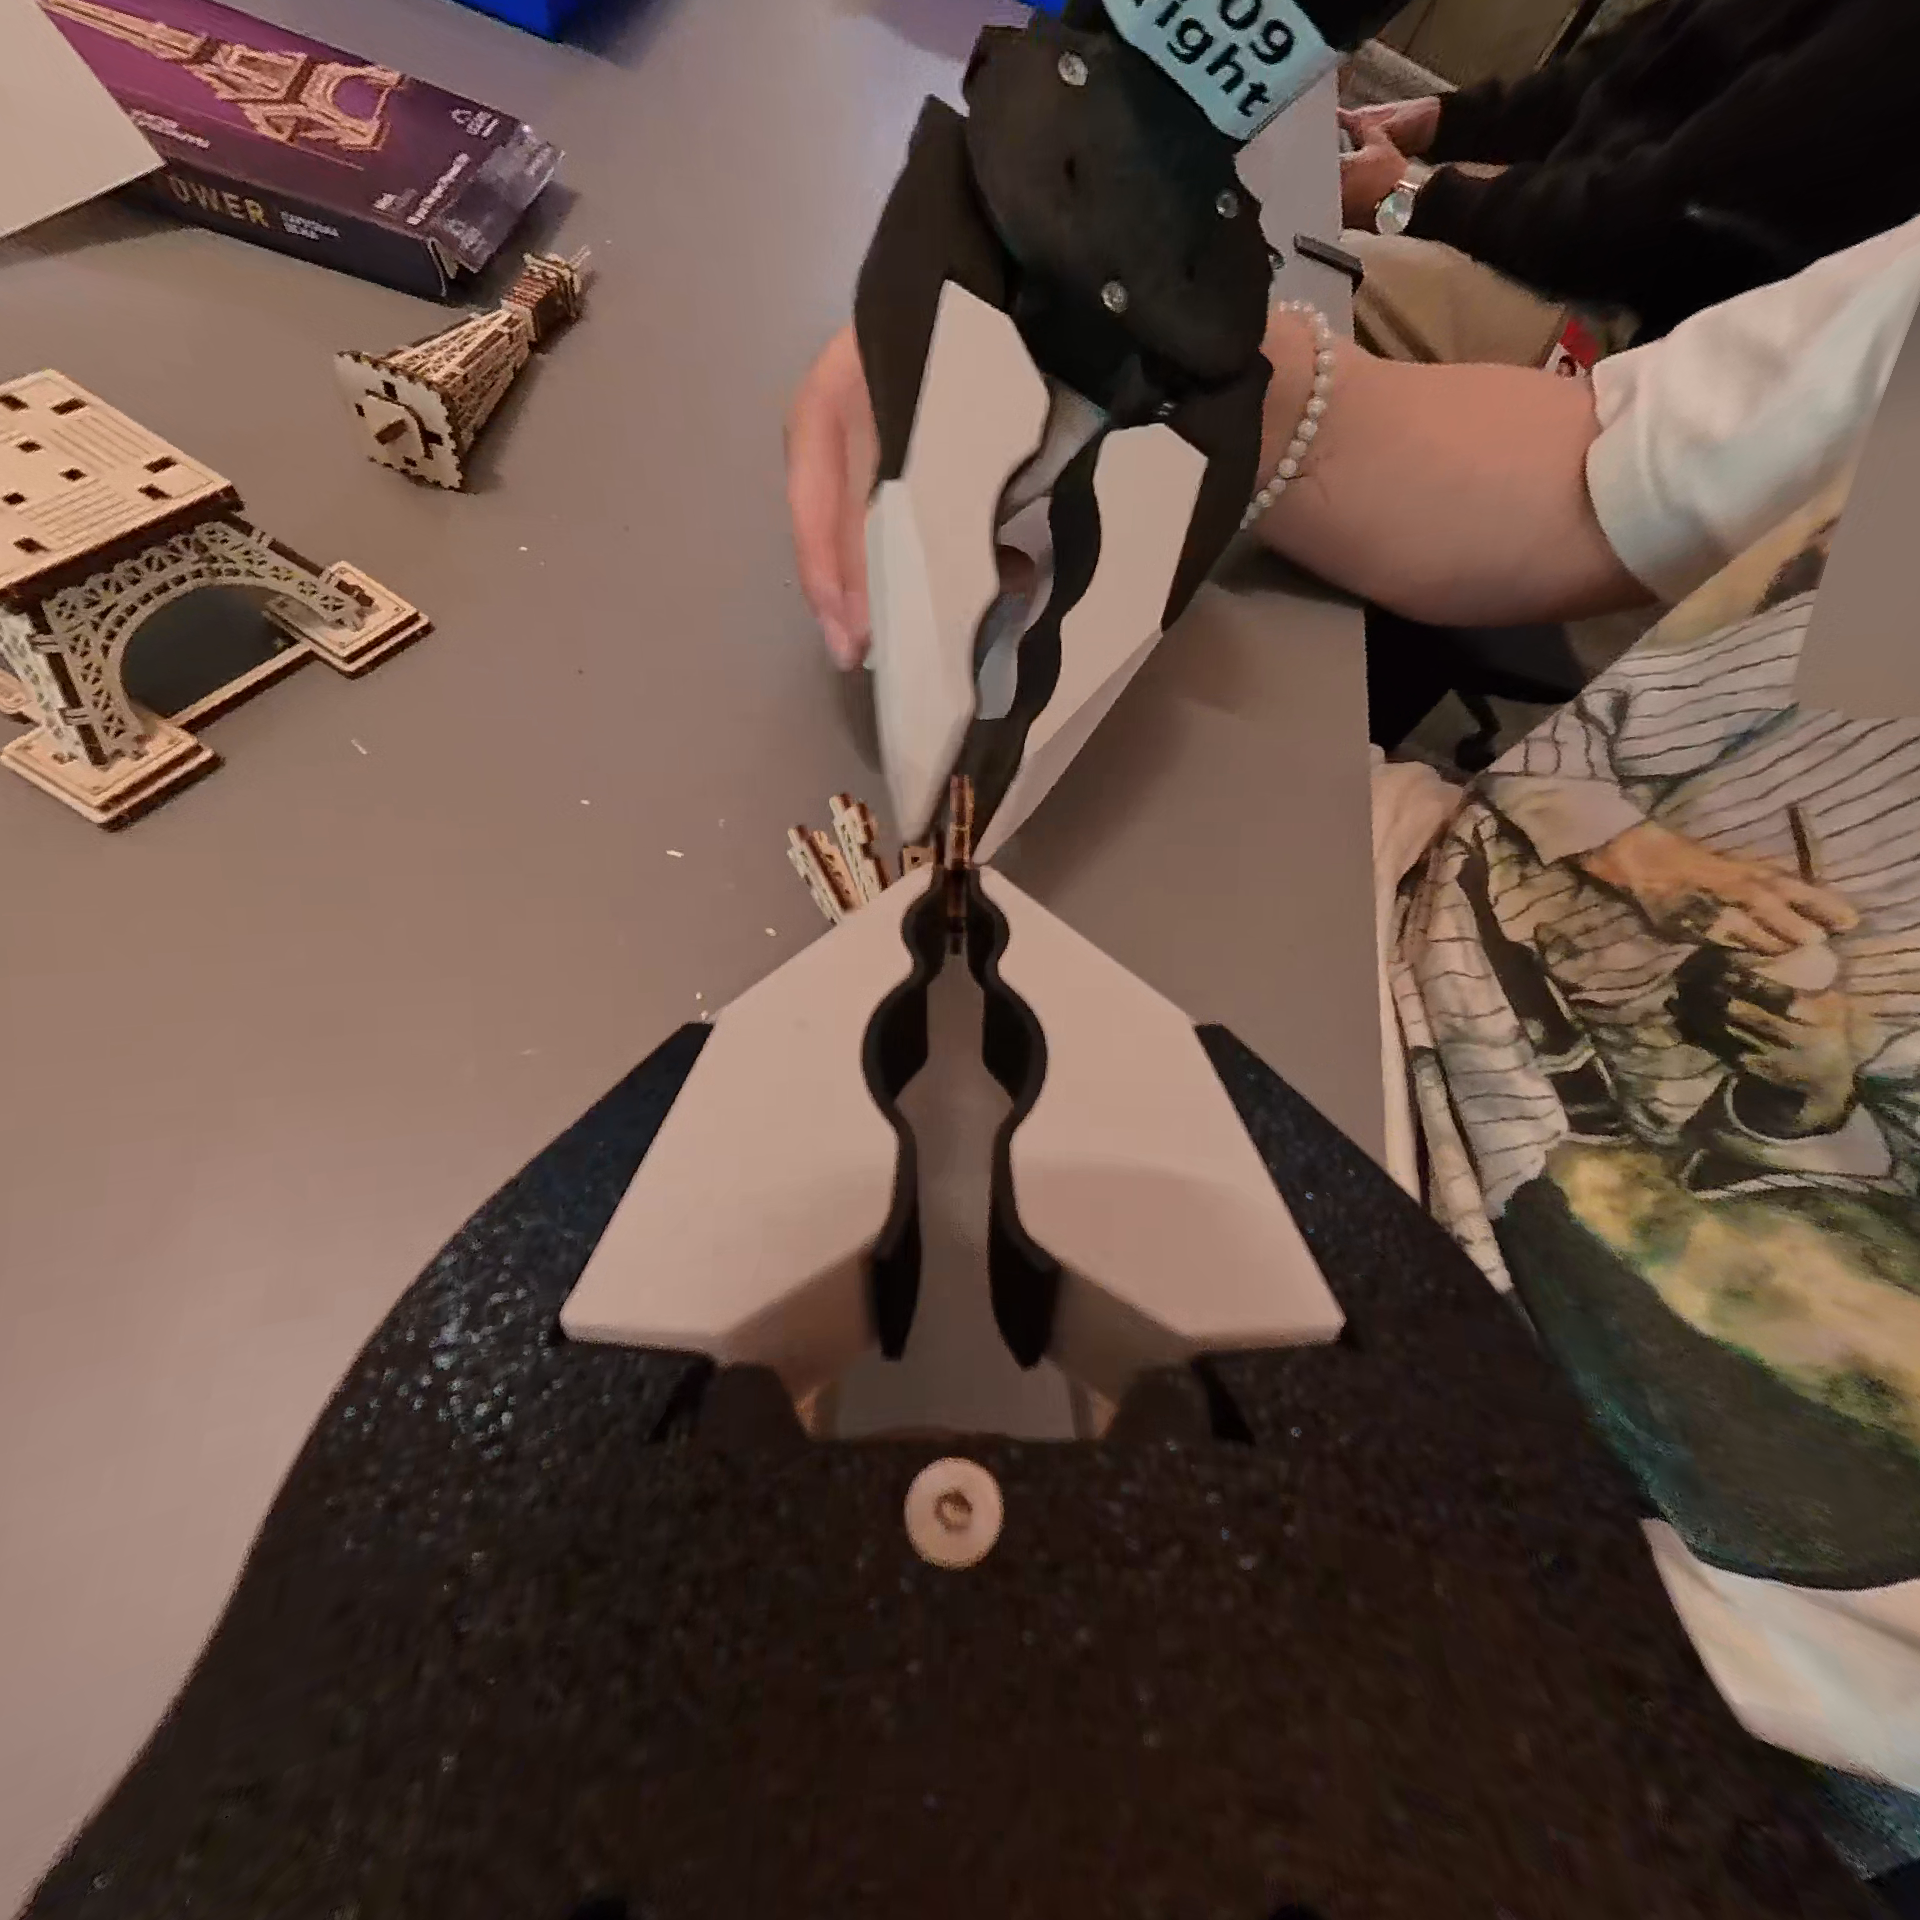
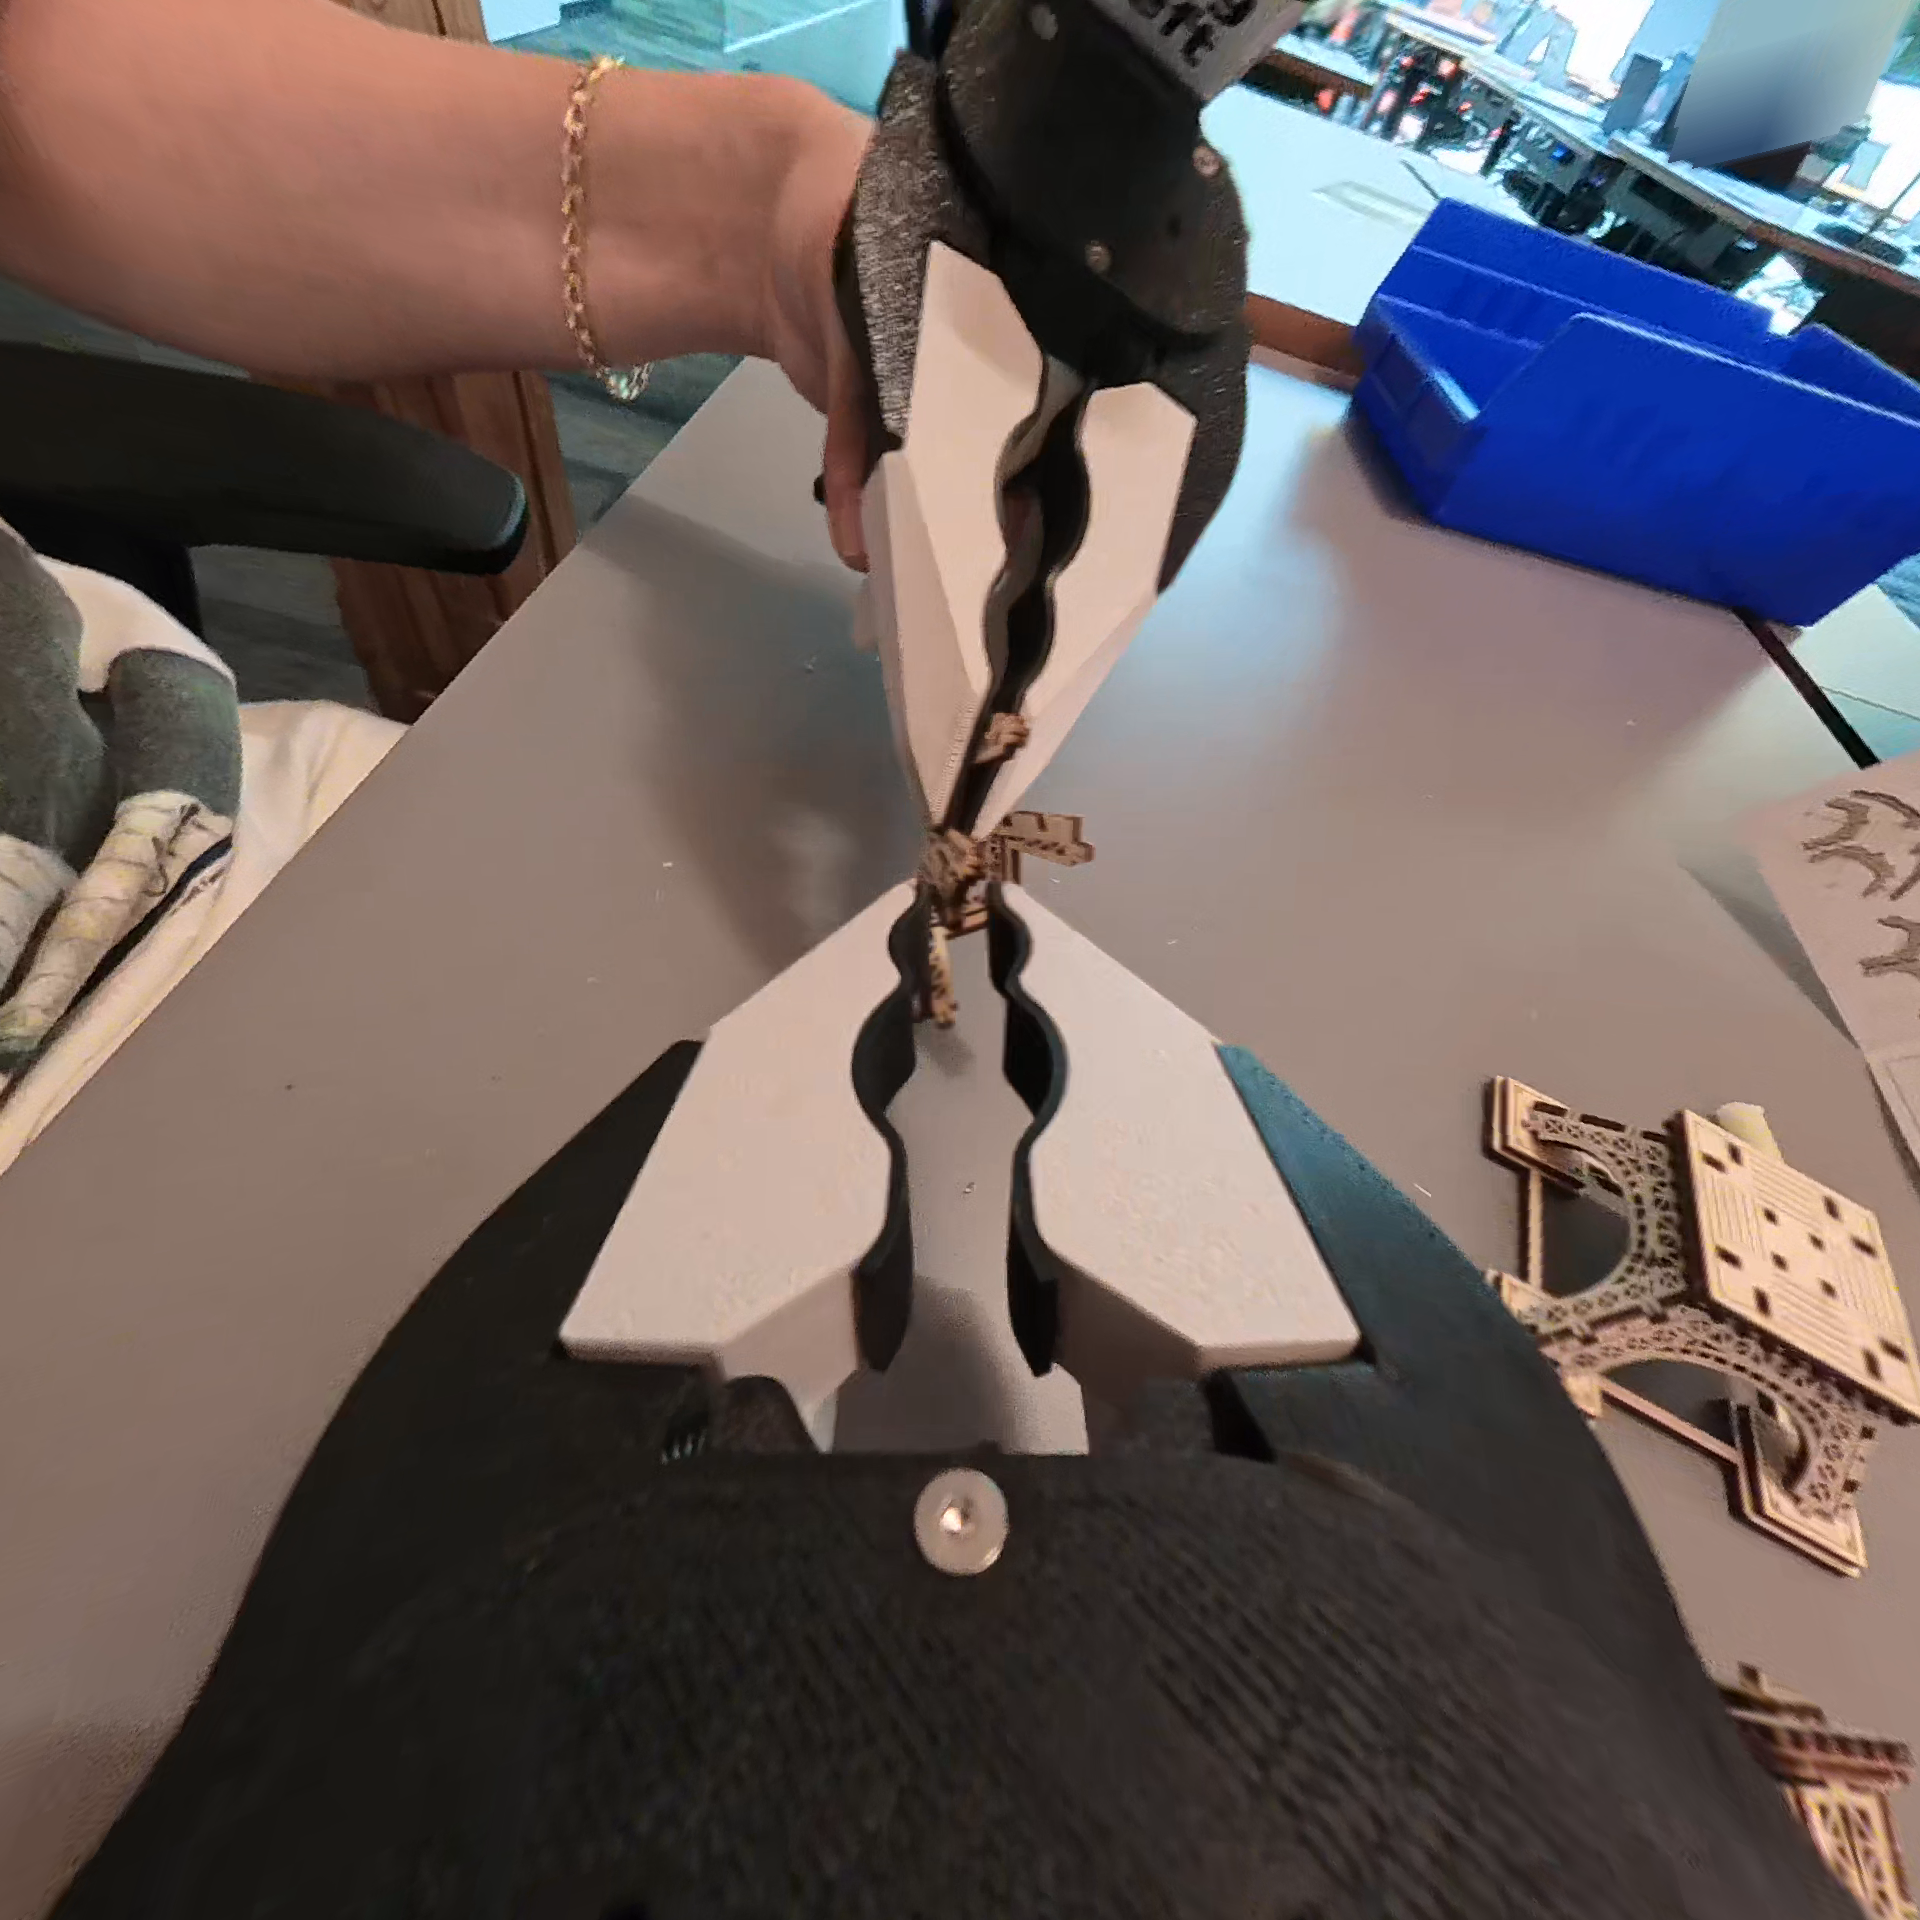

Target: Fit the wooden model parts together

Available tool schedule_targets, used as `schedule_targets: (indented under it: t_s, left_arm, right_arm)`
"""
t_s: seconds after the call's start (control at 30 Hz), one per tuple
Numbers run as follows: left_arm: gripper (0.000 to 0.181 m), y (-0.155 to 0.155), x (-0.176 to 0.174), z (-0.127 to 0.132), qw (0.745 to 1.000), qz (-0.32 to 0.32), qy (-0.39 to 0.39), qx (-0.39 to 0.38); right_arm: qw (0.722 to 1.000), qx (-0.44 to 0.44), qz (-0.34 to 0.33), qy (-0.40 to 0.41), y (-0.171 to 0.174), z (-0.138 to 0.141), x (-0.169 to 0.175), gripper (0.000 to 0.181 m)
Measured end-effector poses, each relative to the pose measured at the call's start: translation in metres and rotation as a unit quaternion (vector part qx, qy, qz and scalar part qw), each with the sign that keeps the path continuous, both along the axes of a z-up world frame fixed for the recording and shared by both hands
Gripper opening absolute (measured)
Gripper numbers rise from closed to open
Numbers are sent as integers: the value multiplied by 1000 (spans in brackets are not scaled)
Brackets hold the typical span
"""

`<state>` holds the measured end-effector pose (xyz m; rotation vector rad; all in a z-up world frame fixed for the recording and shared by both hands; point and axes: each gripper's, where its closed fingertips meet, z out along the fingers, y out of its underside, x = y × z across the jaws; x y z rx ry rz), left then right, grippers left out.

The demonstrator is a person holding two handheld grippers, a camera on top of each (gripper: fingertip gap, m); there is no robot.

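Note:
Both grippers meet tip to tip above the grey table (image 1: 520, 987), each pinching part of a small wooden model assembly. In the left wrist view my left gripper (image 1: 952, 883) is shut on a thin wooden strip (image 1: 954, 909). The right gripper (image 1: 961, 816) comes down from above onto the same cluster, and toothed wooden pieces (image 1: 842, 862) stick out to the left. In the right wrist view my right gripper (image 2: 954, 906) is shut on a wooden strip (image 2: 940, 971). The left gripper (image 2: 961, 805) holds the cross-shaped wooden part (image 2: 1039, 842).
An arched wooden tower base (image 1: 156, 592) (image 2: 1714, 1299), a tapered tower section (image 1: 468, 364) (image 2: 1829, 1808) and a purple kit box (image 1: 312, 135) lie on the table. A blue bin (image 2: 1642, 447) and a cut-out sheet (image 2: 1849, 883) lie nearby. The table edge (image 1: 1371, 935) is on the right. Less than 4 cm separates the two grippers' tips. Both grippers' tips are roughly 15 cm from the arched wooden tower base (image 1: 156, 592). My right wrist view (image 2: 1630, 1196) looks at it from another angle.

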<state>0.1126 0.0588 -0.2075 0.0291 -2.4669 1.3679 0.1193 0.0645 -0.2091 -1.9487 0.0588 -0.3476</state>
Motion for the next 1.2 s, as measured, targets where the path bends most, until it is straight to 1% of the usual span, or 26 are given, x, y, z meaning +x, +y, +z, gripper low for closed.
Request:
schedule_targets:
  t_s: [0.1, 0.2, 0.3, 0.43, 0.47, 0.53, 0.6, 0.7, 0.9, 1.0, 1.13, 1.2]
  left_arm:
    - [2, 2, 0, -3, 1000, 0, 21, 7]
    - [13, 3, 2, 0, 999, 17, 45, 0]
    - [6, 6, 6, 6, 998, 29, 57, -15]
    - [9, 6, 8, -2, 999, 36, 32, 16]
    - [5, 6, 5, -3, 999, 28, 26, 21]
    - [4, 7, 2, -5, 999, 18, 20, 31]
    - [3, 8, -1, -5, 999, 9, 37, 38]
    - [3, 9, -4, -6, 995, 1, 89, 49]
    - [4, 13, -10, -16, 979, -16, 183, 91]
    - [5, 14, -11, -21, 972, -18, 209, 105]
    - [6, 13, -9, -20, 965, -13, 239, 111]
    - [7, 12, -8, -20, 966, -14, 231, 112]
  right_arm:
    - [1000, -16, 7, -12, 2, -4, -1, 4]
    - [1000, -20, -5, -8, 1, -5, 3, 0]
    - [1000, -18, -5, -1, 1, -5, 3, 0]
    - [999, -31, -4, 7, 1, -10, 4, 0]
    - [999, -35, -2, 8, 2, -11, 3, 0]
    - [999, -41, 10, 8, 3, -13, -1, 0]
    - [999, -43, 22, 1, 4, -13, -5, 0]
    - [998, -49, 38, -26, 5, -14, -8, 1]
    - [992, -85, 65, -69, 8, -25, -15, 2]
    - [989, -101, 70, -86, 8, -30, -15, 2]
    - [988, -99, 71, -95, 8, -29, -15, 2]
    - [988, -101, 67, -98, 7, -30, -13, 2]
